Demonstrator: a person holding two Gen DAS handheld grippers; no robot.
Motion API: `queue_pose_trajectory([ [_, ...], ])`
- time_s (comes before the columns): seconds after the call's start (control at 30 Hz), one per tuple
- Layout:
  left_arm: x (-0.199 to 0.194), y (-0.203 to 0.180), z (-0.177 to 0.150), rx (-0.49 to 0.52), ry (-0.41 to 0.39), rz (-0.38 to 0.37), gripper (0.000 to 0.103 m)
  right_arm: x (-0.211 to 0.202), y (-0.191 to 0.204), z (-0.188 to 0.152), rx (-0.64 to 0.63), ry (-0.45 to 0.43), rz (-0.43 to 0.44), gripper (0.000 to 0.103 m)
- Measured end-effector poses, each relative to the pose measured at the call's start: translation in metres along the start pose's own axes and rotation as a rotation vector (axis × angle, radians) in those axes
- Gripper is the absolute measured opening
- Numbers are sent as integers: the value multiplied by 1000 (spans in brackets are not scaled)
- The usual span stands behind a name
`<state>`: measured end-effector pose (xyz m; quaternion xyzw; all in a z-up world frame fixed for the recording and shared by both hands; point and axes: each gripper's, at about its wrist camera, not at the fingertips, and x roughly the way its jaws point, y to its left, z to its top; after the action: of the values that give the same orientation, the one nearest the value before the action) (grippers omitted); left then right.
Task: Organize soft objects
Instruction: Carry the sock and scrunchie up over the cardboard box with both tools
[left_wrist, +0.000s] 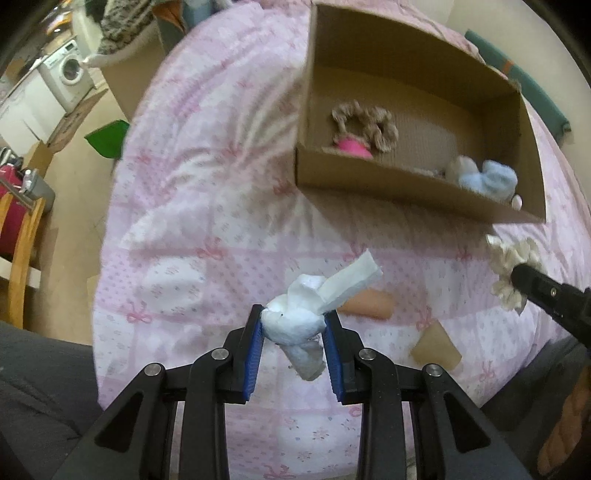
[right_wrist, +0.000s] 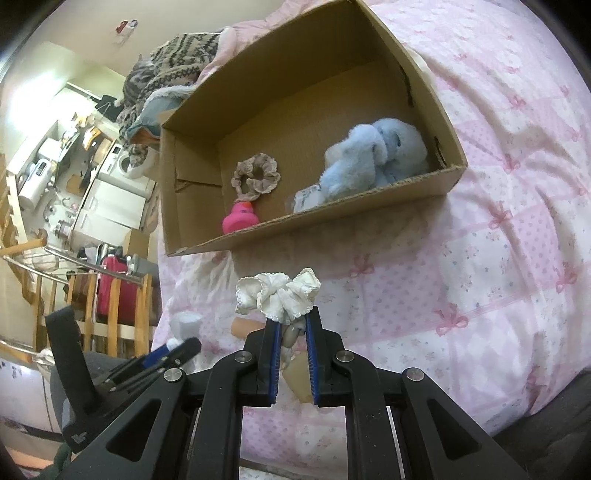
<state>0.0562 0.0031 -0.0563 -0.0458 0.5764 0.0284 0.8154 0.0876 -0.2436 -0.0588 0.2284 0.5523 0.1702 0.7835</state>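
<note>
My left gripper (left_wrist: 294, 322) is shut on a white wad of tissue (left_wrist: 299, 325), held above the pink quilt (left_wrist: 207, 206); a loose strip of it sticks out to the upper right. My right gripper (right_wrist: 293, 318) is shut on a cream frilly scrunchie (right_wrist: 277, 295), which also shows at the right of the left wrist view as the scrunchie (left_wrist: 511, 258). Ahead lies an open cardboard box (left_wrist: 406, 186) holding a beige scrunchie (left_wrist: 369, 122), a pink toy (left_wrist: 352, 146) and a light blue plush (left_wrist: 487, 179). In the right wrist view the box (right_wrist: 332, 218) holds the same plush (right_wrist: 373, 155).
A peach cylinder (left_wrist: 369, 304) and a tan paper cup (left_wrist: 437, 345) lie on the quilt beyond my left fingers. A patterned knit heap (right_wrist: 173, 62) sits behind the box. Off the bed's left edge are a wooden chair (left_wrist: 22, 243), a green object (left_wrist: 107, 138) and a washing machine (left_wrist: 68, 74).
</note>
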Motion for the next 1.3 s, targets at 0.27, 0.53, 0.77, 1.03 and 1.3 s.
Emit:
queue_pose_trajectory([
  [0.27, -30, 18, 12, -84, -127, 40, 28, -18, 10, -1, -55, -66, 47, 15],
  [0.53, -63, 25, 33, -122, -235, 30, 28, -48, 31, 2, -145, -136, 66, 15],
  [0.77, -96, 8, 59, -58, -323, -6, 28, -85, 44, 21, -172, -216, 85, 15],
  [1.03, -101, -4, 101, -9, -374, -27, 28, -103, 45, 62, -208, -307, 36, 15],
  [1.3, -86, -18, 131, 41, -379, -20, 28, -82, 26, 104, -185, -333, -38, 15],
])
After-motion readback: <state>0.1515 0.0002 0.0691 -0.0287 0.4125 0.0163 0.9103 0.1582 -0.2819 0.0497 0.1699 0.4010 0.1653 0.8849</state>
